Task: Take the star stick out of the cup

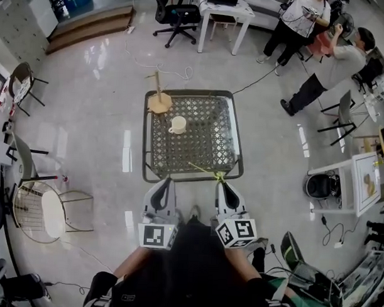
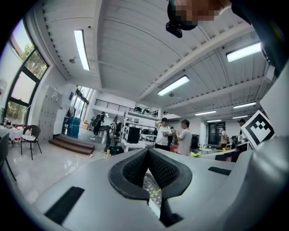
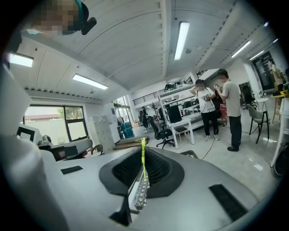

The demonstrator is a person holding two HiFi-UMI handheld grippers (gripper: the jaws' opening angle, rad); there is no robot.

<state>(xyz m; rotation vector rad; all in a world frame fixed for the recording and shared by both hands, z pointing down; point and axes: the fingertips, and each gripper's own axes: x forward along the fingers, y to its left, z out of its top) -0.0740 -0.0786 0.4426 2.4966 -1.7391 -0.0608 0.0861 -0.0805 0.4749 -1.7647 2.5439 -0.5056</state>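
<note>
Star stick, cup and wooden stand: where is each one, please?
star stick (image 3: 143, 158), right gripper view, on its yellow shaft.
cup (image 1: 178, 125), head view, on its white body.
wooden stand (image 1: 160, 104), head view, on its round base.

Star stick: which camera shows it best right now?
Right gripper view: the star stick stands close up, pinched between the right gripper's jaws. Head view shows a thin yellow line over the table edge; left gripper view, barely a sliver.

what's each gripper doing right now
left gripper: closed, nothing between its jaws
right gripper: closed on the star stick
</note>
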